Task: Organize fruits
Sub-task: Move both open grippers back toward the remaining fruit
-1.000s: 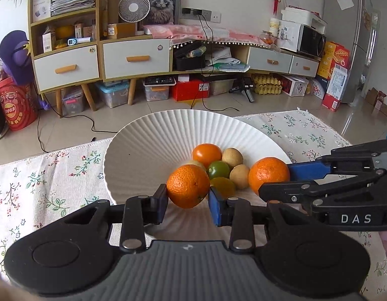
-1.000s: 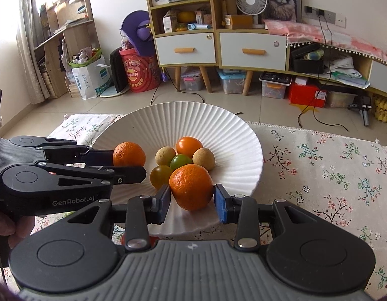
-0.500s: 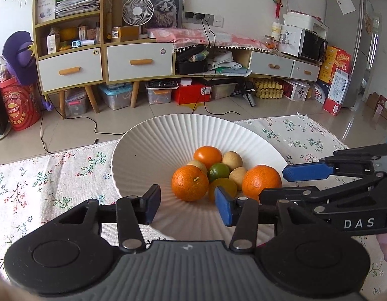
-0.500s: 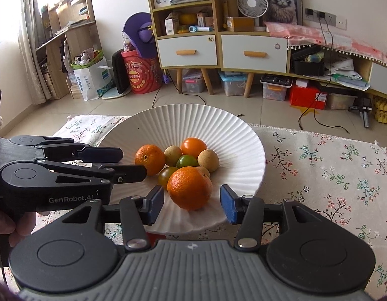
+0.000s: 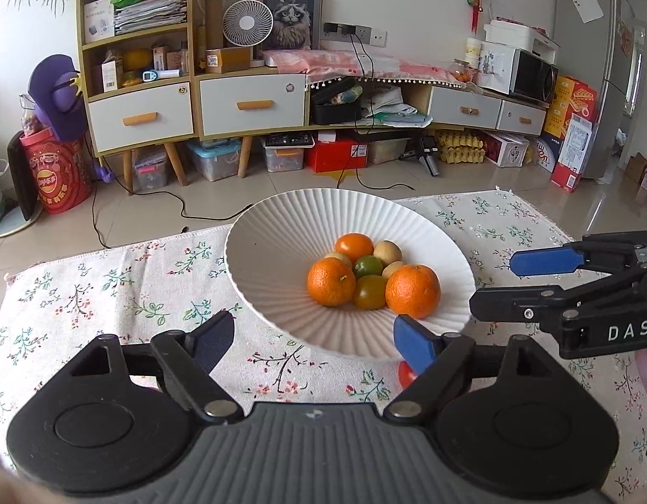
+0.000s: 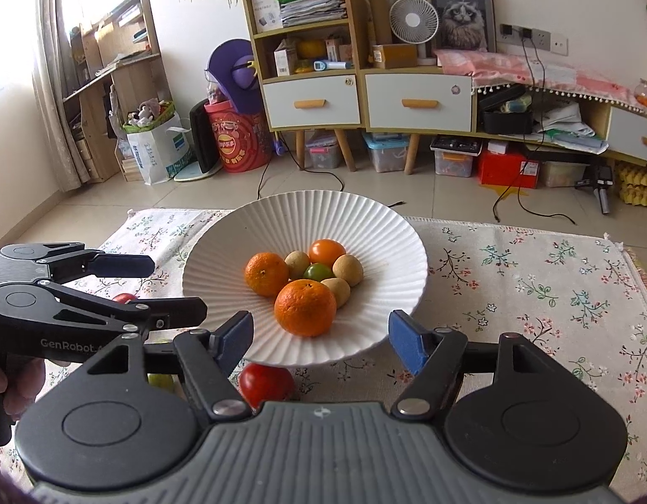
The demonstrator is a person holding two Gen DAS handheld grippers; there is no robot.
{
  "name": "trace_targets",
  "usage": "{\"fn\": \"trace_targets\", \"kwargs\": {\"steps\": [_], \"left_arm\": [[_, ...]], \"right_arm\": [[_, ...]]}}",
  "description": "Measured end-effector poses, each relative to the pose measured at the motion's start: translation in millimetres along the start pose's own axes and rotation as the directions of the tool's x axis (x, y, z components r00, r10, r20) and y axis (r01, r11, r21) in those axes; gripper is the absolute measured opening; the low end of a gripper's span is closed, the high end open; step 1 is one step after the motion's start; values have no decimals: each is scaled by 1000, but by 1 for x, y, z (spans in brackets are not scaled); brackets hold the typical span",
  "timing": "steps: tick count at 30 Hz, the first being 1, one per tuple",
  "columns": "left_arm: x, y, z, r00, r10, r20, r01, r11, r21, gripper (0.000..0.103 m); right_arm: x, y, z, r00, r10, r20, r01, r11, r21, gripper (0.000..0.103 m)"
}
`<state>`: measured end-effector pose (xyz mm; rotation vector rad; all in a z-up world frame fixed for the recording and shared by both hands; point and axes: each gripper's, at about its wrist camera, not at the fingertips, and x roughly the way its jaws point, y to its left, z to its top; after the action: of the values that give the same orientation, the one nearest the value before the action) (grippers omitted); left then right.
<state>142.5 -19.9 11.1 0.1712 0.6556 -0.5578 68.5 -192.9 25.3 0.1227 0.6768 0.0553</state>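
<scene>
A white ribbed bowl [image 5: 281, 252] [image 6: 239, 243] stands on a floral cloth and holds several fruits: two mandarins [image 5: 331, 282] [image 5: 412, 290], a small orange fruit [image 5: 354, 247], a green one [image 5: 368, 266] and tan ones. In the right wrist view the mandarins [image 6: 305, 307] [image 6: 266, 274] lie at the front. My left gripper [image 5: 313, 342] is open and empty before the bowl's near rim. My right gripper [image 6: 319, 338] is open and empty, also before the rim. A red fruit [image 6: 264, 383] lies on the cloth under the bowl's edge, and another red fruit [image 6: 124, 297] shows at left.
A greenish fruit [image 6: 160, 380] lies on the cloth by the left gripper's body. The cloth's far edge [image 5: 113, 248] drops to the floor. Cabinets and boxes stand far behind.
Both grippers let go of their mandarins, which now rest in the bowl. Both have opened wide and drawn back toward the near rim.
</scene>
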Motion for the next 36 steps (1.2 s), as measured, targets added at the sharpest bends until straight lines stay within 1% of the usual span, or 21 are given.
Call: {"fn": "trace_targets", "kwargs": {"steps": [4, 6, 8, 11, 13, 15, 20, 25, 30, 36], "left_arm": [[-15, -2, -7, 1000, 11, -8, -11, 1000, 4, 86], [-22, -4, -10, 1000, 16, -10, -16, 1000, 4, 90], [-28, -5, -13, 1000, 24, -17, -24, 1000, 4, 91], [-37, -6, -20, 999, 36, -22, -36, 999, -1, 98], [-42, -6, -24, 999, 36, -21, -36, 999, -2, 98], [-46, -4, -29, 999, 32, -24, -32, 999, -8, 98], [-52, 1, -43, 999, 22, -37, -23, 999, -31, 98], [-57, 6, -60, 998, 21, -53, -21, 1000, -11, 98], [-60, 12, -71, 998, 15, -65, -17, 1000, -19, 98], [-58, 19, -82, 999, 7, -54, -9, 999, -34, 98]], "right_arm": [[-11, 4, -1, 1000, 4, 5, -4, 1000, 6, 72], [-15, 6, -2, 1000, 3, 2, -3, 1000, 10, 74], [-18, 8, -4, 1000, 11, 3, -11, 1000, 17, 76], [-24, 13, -8, 1000, 25, 0, -25, 1000, 17, 79], [-28, 18, -10, 999, 32, 2, -33, 999, 10, 83], [-32, 22, -13, 999, 39, 8, -39, 999, 5, 89], [-41, 26, -20, 998, 55, 21, -55, 998, -3, 97], [-42, 30, -27, 998, 60, 9, -60, 998, -8, 98], [-41, 35, -37, 998, 61, -8, -61, 998, -27, 98], [-37, 40, -47, 998, 59, -32, -60, 997, -40, 98]]}}
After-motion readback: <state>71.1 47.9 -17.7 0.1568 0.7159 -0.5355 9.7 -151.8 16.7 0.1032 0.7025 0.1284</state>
